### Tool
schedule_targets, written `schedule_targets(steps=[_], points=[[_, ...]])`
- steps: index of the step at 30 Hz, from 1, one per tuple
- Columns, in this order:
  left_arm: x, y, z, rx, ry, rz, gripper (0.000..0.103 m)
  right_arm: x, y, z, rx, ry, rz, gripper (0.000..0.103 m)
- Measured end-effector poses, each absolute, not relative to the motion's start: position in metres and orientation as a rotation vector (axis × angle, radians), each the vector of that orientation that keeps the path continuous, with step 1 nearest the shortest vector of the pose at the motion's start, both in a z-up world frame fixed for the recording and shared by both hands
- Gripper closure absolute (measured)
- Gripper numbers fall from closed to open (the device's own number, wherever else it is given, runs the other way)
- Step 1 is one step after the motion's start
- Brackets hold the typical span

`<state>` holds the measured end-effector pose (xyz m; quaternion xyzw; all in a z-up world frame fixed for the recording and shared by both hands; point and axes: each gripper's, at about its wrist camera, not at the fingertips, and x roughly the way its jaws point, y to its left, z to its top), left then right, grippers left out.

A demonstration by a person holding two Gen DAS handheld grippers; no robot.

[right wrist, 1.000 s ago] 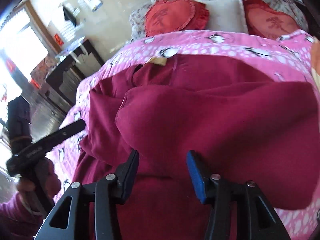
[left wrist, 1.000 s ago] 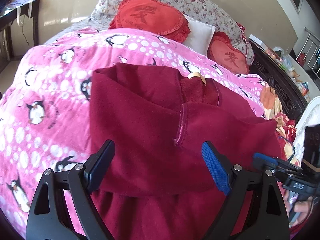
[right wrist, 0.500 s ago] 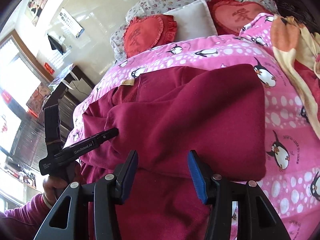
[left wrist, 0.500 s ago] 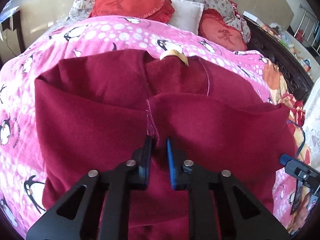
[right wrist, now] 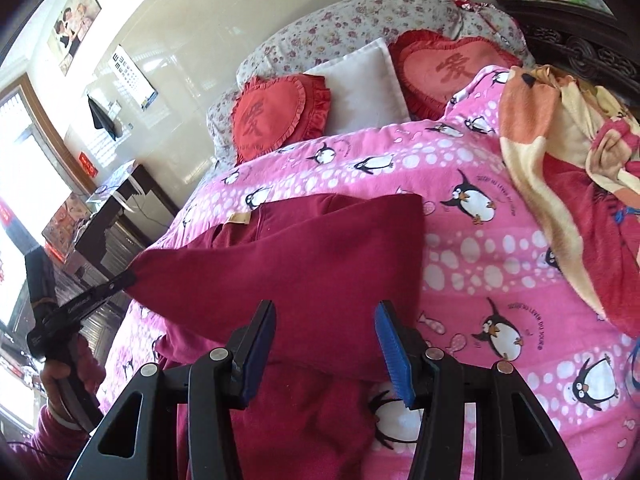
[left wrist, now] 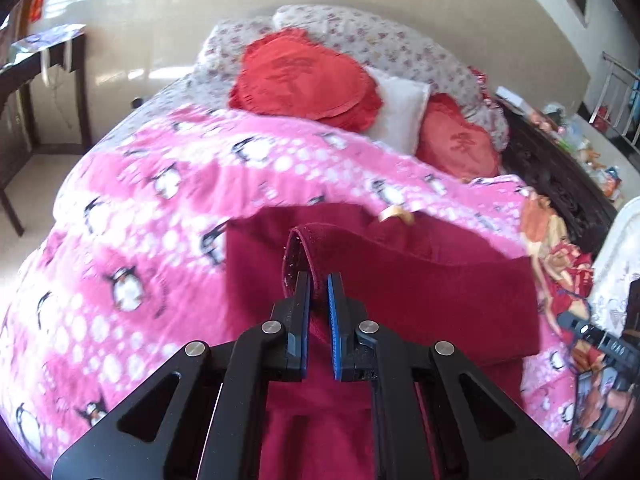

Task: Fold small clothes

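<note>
The left tongs (left wrist: 318,294) pinch a raised fold of the dark red fleece garment (right wrist: 304,264), which lies on the pink penguin-print bed blanket (right wrist: 500,264). The right tongs (right wrist: 325,334) stand spread, garment at twelve o'clock.

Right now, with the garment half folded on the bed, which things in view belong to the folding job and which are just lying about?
Belongs to the job:
- dark red garment
- left gripper, shut on the garment's edge
- right gripper, open over the garment

Just lying about:
- pink penguin blanket underneath
- heart cushions
- white pillow
- orange and red blanket
</note>
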<state>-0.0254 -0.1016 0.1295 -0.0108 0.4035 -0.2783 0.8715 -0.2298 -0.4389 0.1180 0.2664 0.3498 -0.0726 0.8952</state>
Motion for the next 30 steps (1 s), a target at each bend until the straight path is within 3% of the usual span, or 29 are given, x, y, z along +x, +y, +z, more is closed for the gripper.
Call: schedule_targets(steps=[7,11,15,19,29,30], points=[[-0.028,-0.099,0.074,0.025,0.948,-0.506,0.096,-0.201,-0.436,0.105,0.506,0.765,-0.172,0.054],[-0.028,-0.104,0.07,0.031,0.949,-0.493,0.096,-0.167,-0.434,0.099,0.349,0.819,-0.24,0.065],[-0.025,-0.095,0.076,-0.015,0.94,-0.483,0.096,-0.148,-0.453,0.09,0.409,0.859,-0.25,0.066],[-0.024,-0.086,0.091,-0.001,0.876,-0.464,0.096,-0.169,-0.461,0.118,0.489,0.745,-0.216,0.064],[-0.019,-0.074,0.073,-0.003,0.935,-0.398,0.096,-0.182,-0.453,0.101,0.501,0.806,-0.185,0.06],[-0.021,-0.075,0.074,0.009,0.93,-0.401,0.096,-0.178,-0.454,0.097,0.517,0.806,-0.169,0.053]])
